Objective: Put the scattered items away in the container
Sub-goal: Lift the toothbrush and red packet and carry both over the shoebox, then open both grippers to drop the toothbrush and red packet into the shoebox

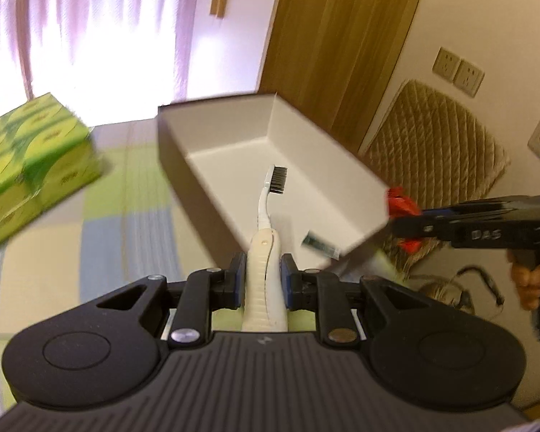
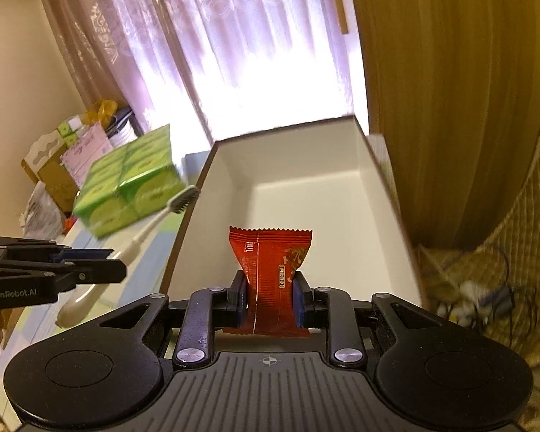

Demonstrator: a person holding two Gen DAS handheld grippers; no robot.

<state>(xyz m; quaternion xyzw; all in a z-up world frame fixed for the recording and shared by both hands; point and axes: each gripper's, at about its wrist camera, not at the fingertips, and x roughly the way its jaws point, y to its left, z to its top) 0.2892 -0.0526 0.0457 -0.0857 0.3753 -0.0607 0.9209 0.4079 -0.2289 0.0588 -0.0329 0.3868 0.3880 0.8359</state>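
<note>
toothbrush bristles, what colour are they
Black with white mixed in, on the toothbrush held in the left gripper; clearest in the left wrist view.

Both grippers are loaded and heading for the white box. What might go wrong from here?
1. The toothbrush is long and held low on its handle by the left gripper; its head could catch the box wall.
2. The right gripper pinches only the red packet's lower part; it may slip.
3. Both grippers converge and may collide.
</note>
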